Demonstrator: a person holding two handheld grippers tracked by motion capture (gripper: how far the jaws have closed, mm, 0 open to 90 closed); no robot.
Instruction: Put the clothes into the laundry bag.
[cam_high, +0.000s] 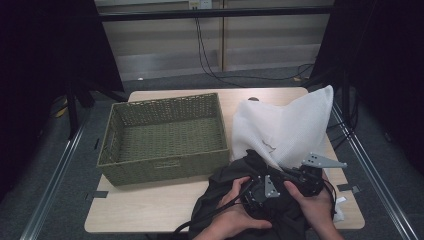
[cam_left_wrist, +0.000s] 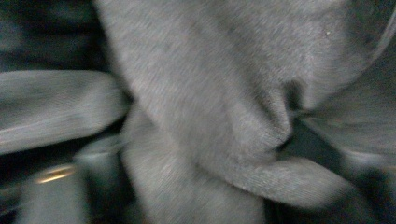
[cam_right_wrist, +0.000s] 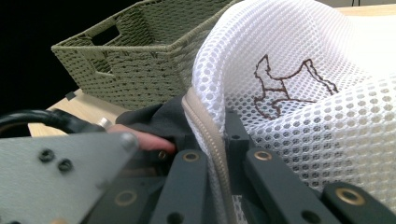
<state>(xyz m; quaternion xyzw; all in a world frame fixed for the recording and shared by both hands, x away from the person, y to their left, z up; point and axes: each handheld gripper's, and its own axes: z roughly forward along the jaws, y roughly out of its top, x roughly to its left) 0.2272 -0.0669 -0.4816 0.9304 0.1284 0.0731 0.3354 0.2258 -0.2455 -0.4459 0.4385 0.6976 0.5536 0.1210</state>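
Note:
My right gripper (cam_high: 299, 176) (cam_right_wrist: 219, 135) is shut on the beige zipper edge of a white mesh bag (cam_high: 285, 125) (cam_right_wrist: 303, 93), which stands puffed up at the table's right. A dark grey garment (cam_high: 230, 172) (cam_left_wrist: 201, 93) (cam_right_wrist: 159, 119) is heaped at the front, partly under the bag's mouth. In the high view my left gripper (cam_high: 262, 189) is pushed into that garment right beside the right one. In the blurred left gripper view its jaws stand wide apart with loose folds of the cloth between them.
A green woven basket (cam_high: 165, 160) (cam_right_wrist: 140, 60) with nothing in it stands on the left half of the light wooden table (cam_high: 150, 205). Cables run on the floor behind the table. A fingertip (cam_right_wrist: 140, 140) of the left hand lies close to the right jaws.

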